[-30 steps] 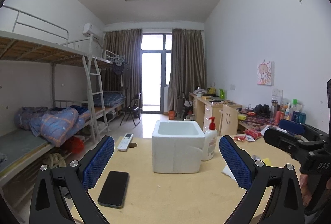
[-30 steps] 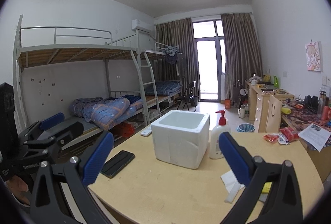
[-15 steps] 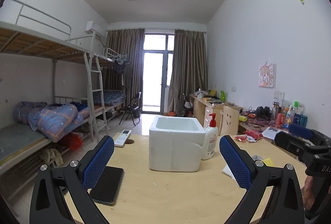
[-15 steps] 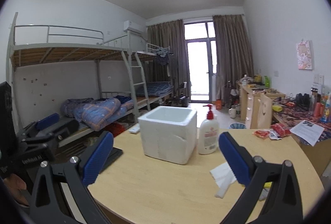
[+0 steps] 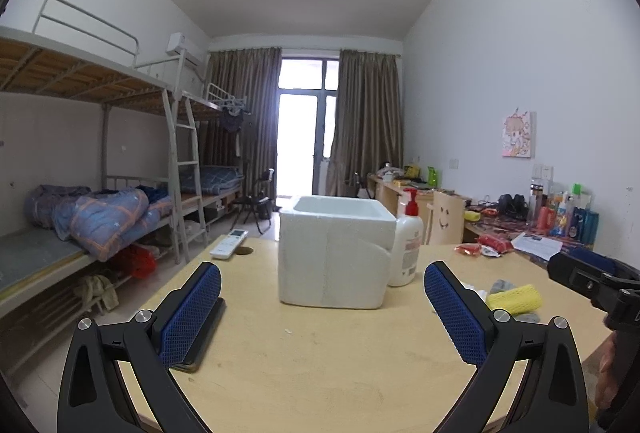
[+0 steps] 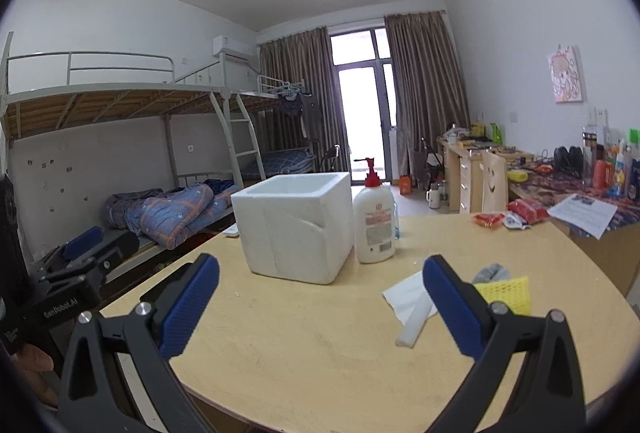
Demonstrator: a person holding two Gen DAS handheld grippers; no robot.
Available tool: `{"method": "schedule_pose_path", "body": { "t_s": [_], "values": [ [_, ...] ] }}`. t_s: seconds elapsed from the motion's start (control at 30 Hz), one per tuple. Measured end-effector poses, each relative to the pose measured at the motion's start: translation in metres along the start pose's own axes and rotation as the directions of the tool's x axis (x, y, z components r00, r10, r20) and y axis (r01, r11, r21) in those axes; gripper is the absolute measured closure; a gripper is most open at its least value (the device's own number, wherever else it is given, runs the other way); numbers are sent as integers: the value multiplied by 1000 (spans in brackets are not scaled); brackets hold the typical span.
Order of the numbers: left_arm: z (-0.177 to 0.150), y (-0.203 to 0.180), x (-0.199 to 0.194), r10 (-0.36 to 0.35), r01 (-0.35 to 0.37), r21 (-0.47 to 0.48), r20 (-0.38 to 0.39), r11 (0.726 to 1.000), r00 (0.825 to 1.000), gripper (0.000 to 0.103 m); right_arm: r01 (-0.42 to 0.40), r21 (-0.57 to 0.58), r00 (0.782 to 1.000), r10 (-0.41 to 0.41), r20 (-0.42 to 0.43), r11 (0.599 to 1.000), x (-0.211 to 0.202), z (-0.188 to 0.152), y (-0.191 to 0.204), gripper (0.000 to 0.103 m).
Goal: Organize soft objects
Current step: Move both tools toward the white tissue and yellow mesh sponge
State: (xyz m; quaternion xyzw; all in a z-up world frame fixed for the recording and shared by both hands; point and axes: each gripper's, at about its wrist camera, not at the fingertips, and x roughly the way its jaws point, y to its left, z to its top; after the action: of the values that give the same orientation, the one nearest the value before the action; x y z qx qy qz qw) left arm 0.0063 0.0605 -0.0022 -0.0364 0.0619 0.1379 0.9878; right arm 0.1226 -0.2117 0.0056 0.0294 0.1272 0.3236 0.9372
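Left tool [image 5: 322,313] view only: remote [image 5: 229,243].

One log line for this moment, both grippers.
left gripper open, empty | right gripper open, empty | yellow mesh sponge on table | foam box upright

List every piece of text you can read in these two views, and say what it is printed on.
"GenRobot.AI": on the left gripper, its body seen in the right wrist view.
Pump bottle label: too small to read.
Printed sheet: too blurred to read.
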Motion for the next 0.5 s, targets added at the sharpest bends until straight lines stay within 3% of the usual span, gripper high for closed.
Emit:
{"method": "schedule_pose_path", "body": {
  "t_s": [0.33, 0.5],
  "values": [
    [5, 4, -1, 3, -3, -18, -4, 1000, 1000, 1, 13, 3, 1000, -13, -8, 1000, 1, 3, 3, 0],
    [5, -8, 7, -31, 31, -5, -17, 1000, 999, 1, 46, 1, 999, -46, -9, 999, -2, 2, -5, 0]
  ]
}}
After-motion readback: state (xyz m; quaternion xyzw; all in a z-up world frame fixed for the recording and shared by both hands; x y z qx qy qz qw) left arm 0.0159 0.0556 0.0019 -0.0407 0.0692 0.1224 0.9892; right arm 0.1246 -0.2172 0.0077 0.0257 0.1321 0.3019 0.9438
